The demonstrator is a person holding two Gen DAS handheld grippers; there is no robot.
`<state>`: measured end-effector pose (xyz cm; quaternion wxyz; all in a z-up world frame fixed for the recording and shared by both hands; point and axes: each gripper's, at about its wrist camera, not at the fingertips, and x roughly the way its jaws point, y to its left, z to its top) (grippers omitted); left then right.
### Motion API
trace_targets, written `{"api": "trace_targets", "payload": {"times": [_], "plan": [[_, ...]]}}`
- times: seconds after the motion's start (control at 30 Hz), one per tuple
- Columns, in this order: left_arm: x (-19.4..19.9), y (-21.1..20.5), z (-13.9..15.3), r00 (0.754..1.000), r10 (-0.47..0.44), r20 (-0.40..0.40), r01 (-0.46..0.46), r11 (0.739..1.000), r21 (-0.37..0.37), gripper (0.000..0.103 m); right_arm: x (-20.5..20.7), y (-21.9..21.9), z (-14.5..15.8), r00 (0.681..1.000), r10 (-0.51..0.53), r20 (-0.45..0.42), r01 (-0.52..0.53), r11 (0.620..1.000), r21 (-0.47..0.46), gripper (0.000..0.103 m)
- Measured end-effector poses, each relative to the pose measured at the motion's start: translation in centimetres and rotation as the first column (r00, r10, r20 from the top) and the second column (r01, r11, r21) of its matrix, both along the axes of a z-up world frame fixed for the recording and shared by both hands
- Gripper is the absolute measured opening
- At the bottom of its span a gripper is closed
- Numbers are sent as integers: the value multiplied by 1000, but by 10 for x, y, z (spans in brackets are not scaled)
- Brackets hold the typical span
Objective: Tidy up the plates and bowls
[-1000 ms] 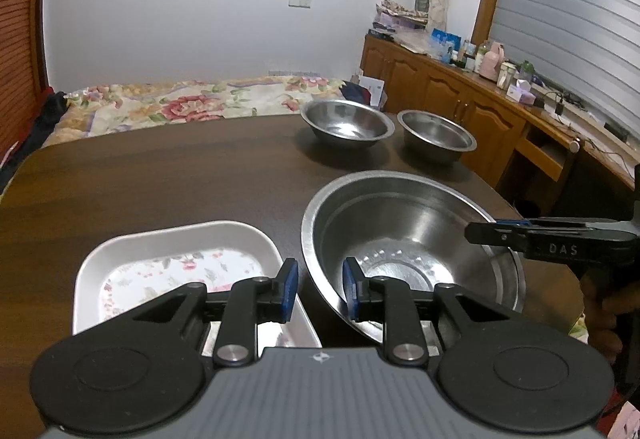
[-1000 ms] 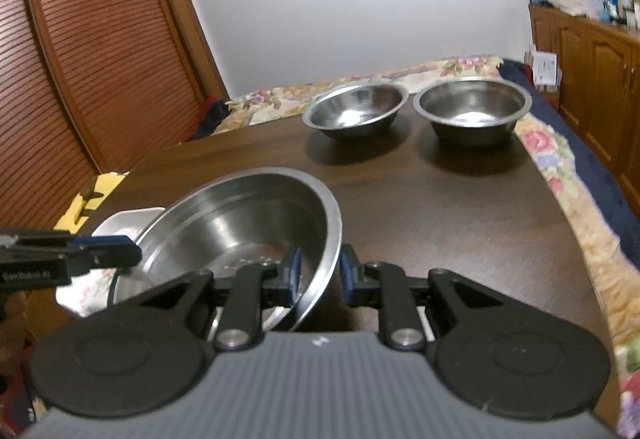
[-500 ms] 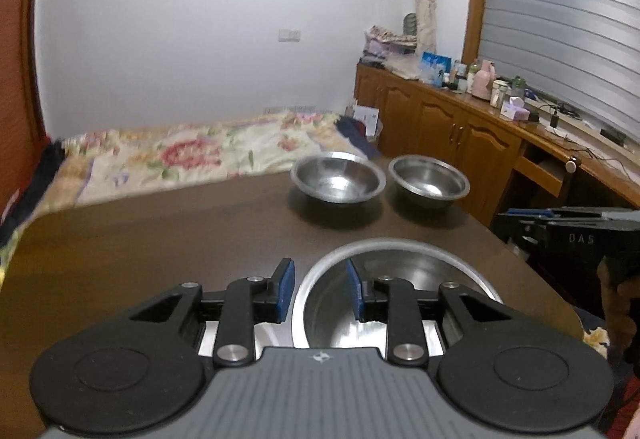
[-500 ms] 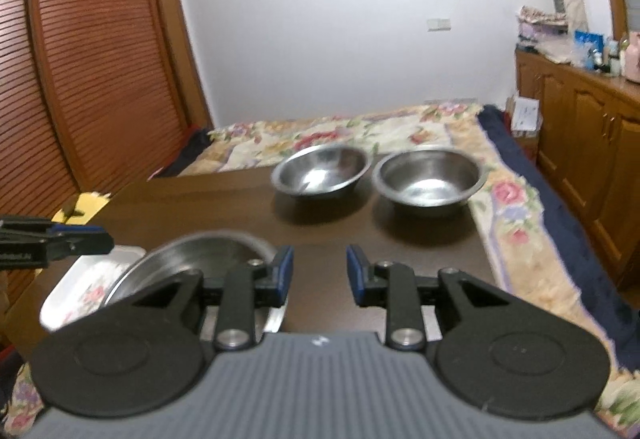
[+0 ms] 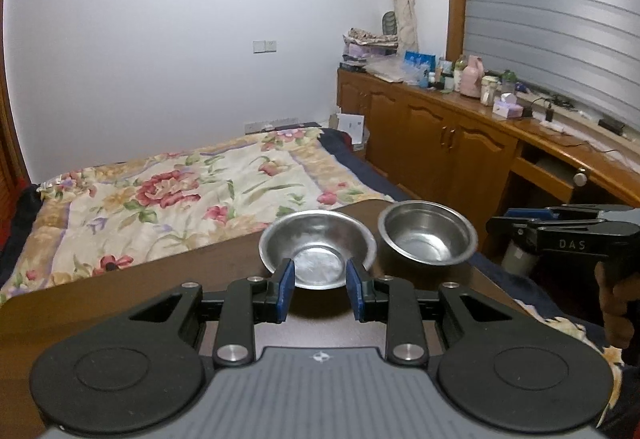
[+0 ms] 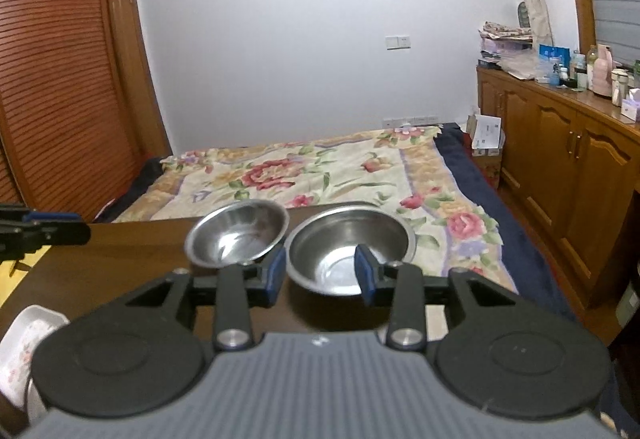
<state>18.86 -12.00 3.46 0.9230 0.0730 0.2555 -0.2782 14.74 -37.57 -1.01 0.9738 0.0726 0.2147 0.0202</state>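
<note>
Two small steel bowls stand side by side at the far edge of the dark wooden table (image 5: 120, 295). In the left wrist view the left bowl (image 5: 318, 247) sits just beyond my open, empty left gripper (image 5: 320, 289), with the right bowl (image 5: 428, 233) beside it. In the right wrist view my open, empty right gripper (image 6: 320, 275) is raised in front of the right bowl (image 6: 352, 239), with the left bowl (image 6: 236, 233) beside it. A white floral dish (image 6: 24, 343) shows at the lower left. The large steel bowl is out of view.
A bed with a floral quilt (image 5: 180, 195) lies beyond the table's far edge. Wooden cabinets (image 5: 460, 143) with clutter on top run along the right wall. The other gripper shows at the side of each view: the right one (image 5: 560, 229) and the left one (image 6: 40, 231).
Both grippers rose and moved forward from the large steel bowl toward the two small bowls. The right jaws came off the large bowl's rim and opened wider. The large bowl dropped out of view.
</note>
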Motion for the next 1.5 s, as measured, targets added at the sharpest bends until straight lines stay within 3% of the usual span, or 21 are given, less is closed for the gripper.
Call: {"api": "trace_targets", "payload": {"times": [0.33, 0.6, 1.13, 1.43, 1.5], "plan": [[60, -11, -22, 997, 31, -74, -28, 999, 41, 28, 55, 15, -2, 993, 108, -50, -109, 994, -20, 38], [93, -13, -43, 988, 48, -149, -38, 997, 69, 26, 99, 35, -8, 974, 177, -141, -184, 982, -44, 30], [114, -15, -62, 978, 28, -208, -16, 998, 60, 26, 141, 63, -19, 947, 152, -282, -209, 961, -182, 30], [121, -8, -66, 971, 24, -237, -16, 999, 33, 25, 149, 66, -25, 931, 175, -320, -232, 961, -151, 30], [124, -8, -67, 968, 28, -250, -21, 999, 28, 25, 150, 66, -25, 931, 175, -321, -229, 964, -138, 24]]}}
